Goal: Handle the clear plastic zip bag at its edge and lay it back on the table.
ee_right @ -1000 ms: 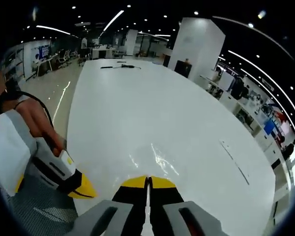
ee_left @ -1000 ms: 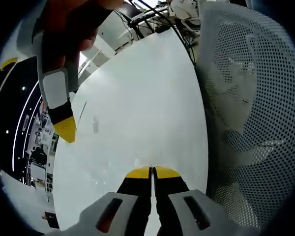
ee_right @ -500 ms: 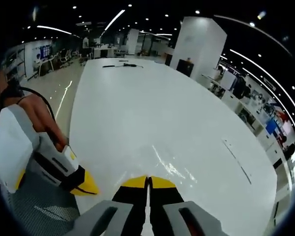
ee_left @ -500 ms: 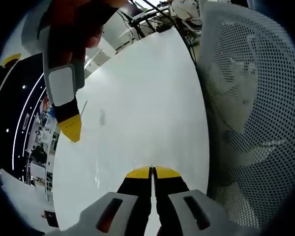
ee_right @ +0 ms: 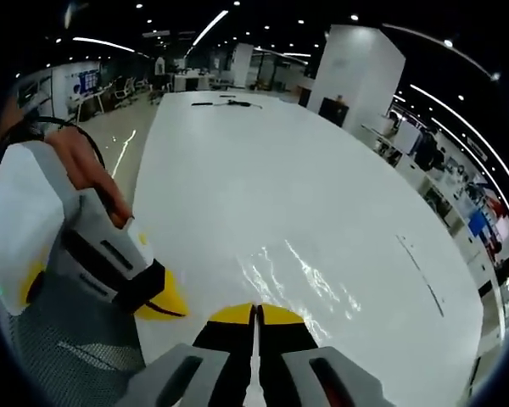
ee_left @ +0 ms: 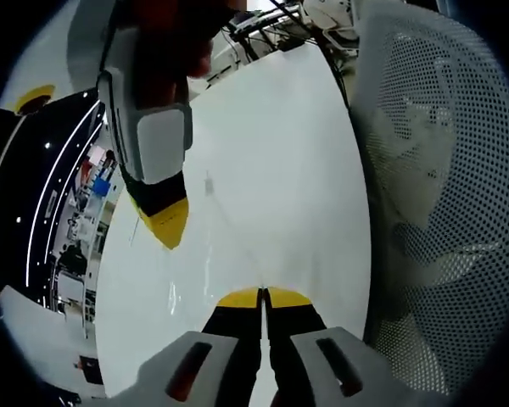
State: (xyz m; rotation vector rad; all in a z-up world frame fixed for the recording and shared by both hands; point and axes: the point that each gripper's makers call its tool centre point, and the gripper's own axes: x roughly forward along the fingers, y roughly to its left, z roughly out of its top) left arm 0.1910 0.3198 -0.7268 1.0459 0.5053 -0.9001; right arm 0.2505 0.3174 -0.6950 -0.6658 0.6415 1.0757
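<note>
Clear zip bag (ee_right: 301, 284) flat on white table (ee_right: 263, 186) — long axis unclear.

Lighting's pretty uneven here. The tabletop (ee_right: 322, 220) is bright white and close to blown out in both views, while the room behind it in the right gripper view sits dim, lit by rows of small ceiling spots and long strip lights (ee_right: 212, 17) that bend into arcs from the fisheye. There's streaky glare on the clear plastic zip bag (ee_right: 301, 284) just ahead of the jaws. Shadows on the tabletop are soft and faint. In the left gripper view the other gripper (ee_left: 165, 225) up close looks soft and a bit smeared, and the mesh chair back (ee_left: 441, 186) warps hard toward the edge.
</note>
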